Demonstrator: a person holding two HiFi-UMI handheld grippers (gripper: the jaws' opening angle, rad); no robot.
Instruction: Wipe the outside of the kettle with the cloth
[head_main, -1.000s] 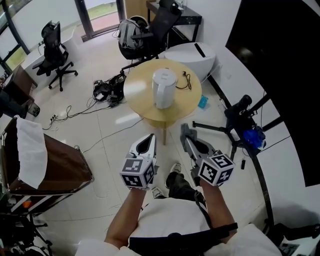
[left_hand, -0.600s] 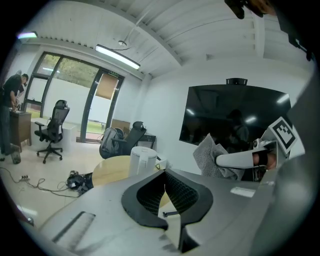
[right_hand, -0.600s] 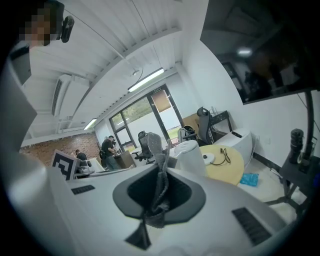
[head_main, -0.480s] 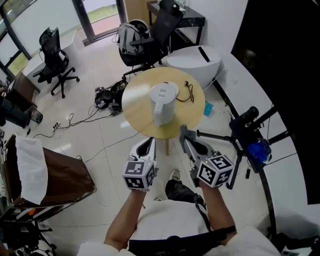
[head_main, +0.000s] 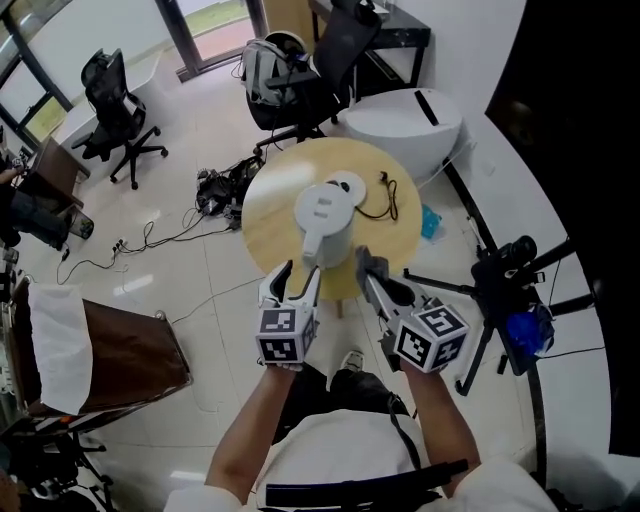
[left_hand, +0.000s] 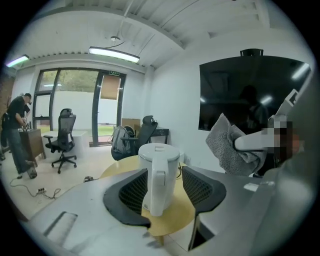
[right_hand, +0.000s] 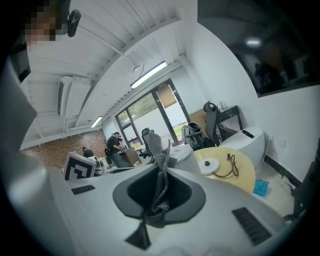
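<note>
Two grippers on the near side of the kettle, one empty, one holding the cloth

The left gripper (head_main: 299, 268) has just been opening its jaws, which stand wide apart and grip nothing; seen along them, the white kettle (head_main: 325, 212) fills the gap, handle toward them, and the pads do not press on it; the right gripper (right_hand: 160, 167), just right of the kettle's near side, is clenched on the grey cloth (head_main: 368, 262), which sticks up from the closed jaws; the kettle stands upright, lid on, on the round wooden table (head_main: 268, 198); just behind the kettle lies its white base (head_main: 346, 185) with a black cord (head_main: 385, 207); right of the kettle a blue packet (head_main: 431, 222) lies on the floor, with a black tripod (head_main: 497, 285) farther right; well to the left of the kettle stands a black office chair (head_main: 118, 108).
</note>
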